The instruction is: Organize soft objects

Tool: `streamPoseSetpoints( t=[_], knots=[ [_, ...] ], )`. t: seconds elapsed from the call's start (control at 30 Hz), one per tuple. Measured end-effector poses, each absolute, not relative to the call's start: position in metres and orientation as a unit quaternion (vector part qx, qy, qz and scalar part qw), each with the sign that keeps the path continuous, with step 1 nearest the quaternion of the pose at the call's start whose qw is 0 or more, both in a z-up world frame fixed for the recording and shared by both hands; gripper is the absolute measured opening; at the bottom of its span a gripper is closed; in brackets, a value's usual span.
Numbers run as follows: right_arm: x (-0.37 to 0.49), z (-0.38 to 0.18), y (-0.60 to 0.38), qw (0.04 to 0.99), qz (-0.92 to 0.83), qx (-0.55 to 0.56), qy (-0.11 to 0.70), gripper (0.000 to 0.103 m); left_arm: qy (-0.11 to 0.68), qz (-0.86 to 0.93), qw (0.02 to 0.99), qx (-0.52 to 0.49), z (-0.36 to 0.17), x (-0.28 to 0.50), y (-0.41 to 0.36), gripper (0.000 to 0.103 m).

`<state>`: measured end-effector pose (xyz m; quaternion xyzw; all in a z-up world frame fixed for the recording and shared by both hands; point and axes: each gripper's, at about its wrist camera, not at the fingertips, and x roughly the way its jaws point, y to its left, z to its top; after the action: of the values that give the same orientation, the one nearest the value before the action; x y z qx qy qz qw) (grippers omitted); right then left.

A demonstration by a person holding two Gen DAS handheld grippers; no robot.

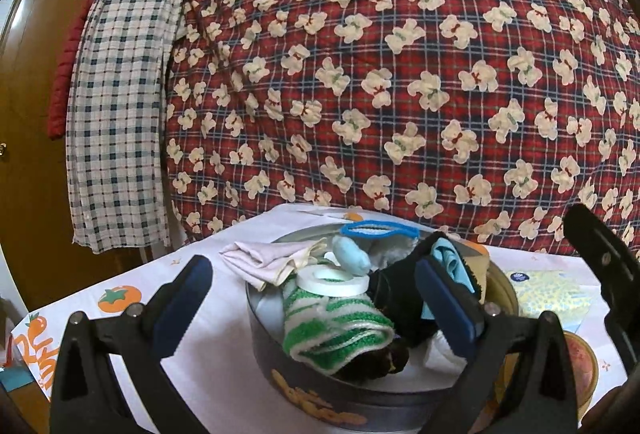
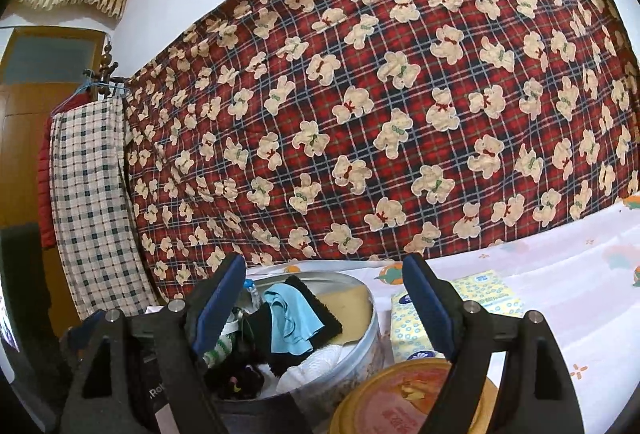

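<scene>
A round metal tin (image 1: 320,406) stands on the table, heaped with soft things. In it lie a green-and-white striped knit (image 1: 336,326), a white tape roll (image 1: 332,280), a pale blue plush piece (image 1: 352,254), a pink cloth (image 1: 264,258), a black cloth (image 1: 400,274) and a light blue cloth (image 1: 448,254). My left gripper (image 1: 312,266) is open just in front of the tin, its jaws straddling it, holding nothing. My right gripper (image 2: 324,262) is open too and empty, over the tin (image 2: 370,318) from its right side, facing the light blue cloth (image 2: 292,314).
A yellow tissue pack (image 2: 408,330) and an orange-lidded tin (image 2: 400,402) sit right of the open tin. A red plaid bear quilt (image 1: 400,74) hangs close behind the table. A checked cloth (image 1: 120,114) hangs at the left before a wooden door.
</scene>
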<state>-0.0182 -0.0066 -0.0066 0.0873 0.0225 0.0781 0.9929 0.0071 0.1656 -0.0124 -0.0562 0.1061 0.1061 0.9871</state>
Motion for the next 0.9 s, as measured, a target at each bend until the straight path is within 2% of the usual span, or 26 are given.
streamPoseSetpoints(
  t=[0.2, 0.3, 0.9],
  knots=[
    [-0.032, -0.004, -0.007, 0.994, 0.077, 0.075, -0.003, 0.083, 0.106, 0.104, 0.987, -0.054, -0.012, 0.001, 0.162, 0.103],
    [-0.034, -0.003, -0.007, 0.995, 0.073, 0.070, -0.007, 0.087, 0.104, 0.103, 0.988, -0.054, -0.011, -0.003, 0.161, 0.103],
    [-0.038, -0.002, -0.011, 0.995, 0.065, 0.079, -0.016, 0.088, 0.098, 0.106, 0.988, -0.046, -0.010, -0.008, 0.158, 0.103]
  ],
)
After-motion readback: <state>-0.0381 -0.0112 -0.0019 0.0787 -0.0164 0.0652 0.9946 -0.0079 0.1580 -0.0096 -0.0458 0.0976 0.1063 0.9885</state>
